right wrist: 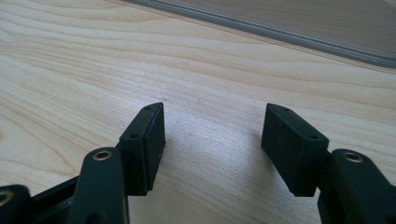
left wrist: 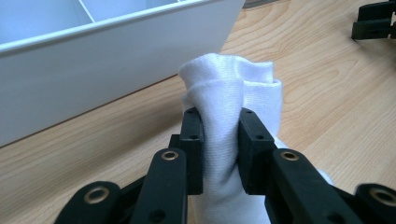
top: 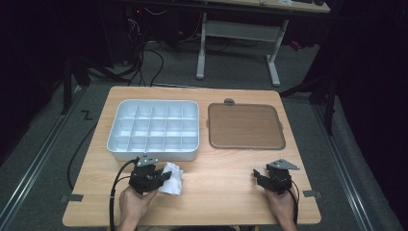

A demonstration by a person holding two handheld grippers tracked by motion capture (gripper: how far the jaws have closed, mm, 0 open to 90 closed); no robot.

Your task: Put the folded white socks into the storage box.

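High view: left tool (top: 162, 177) sits at the near left of the tabletop (top: 221, 187), jaws pinched on a white cloth (top: 173, 179) that looks like a sock or a small rag. The cloth lies on the wood just in front of the white divided tray (top: 153, 129), near its front wall but apart from it. Right tool (top: 258, 176) rests near the right front edge, well apart from the cloth, below the brown flat tray (top: 245, 126). Both forearms come in from the bottom and both hands are low over the wood, with the tools pointing toward each other.

Left gripper view: the jaws are part closed and squeeze a bunched fold of the cloth (left wrist: 224, 116) between the pads; fabric bulges above them. The white tray wall (left wrist: 112, 65) stands just beside it at left. The tool runs close to level and near the wood. Step in hand, as I judge it: the grasp is made and the lift is not yet started. Next move likely calls for raising the cloth clear of the tray wall before carrying it over a compartment.

Right gripper view: the jaws stand wide apart with nothing between them, bare tabletop (right wrist: 201, 70) under them, and the brown tray's edge (right wrist: 280, 32) beyond. It is idle, angled down at the wood.
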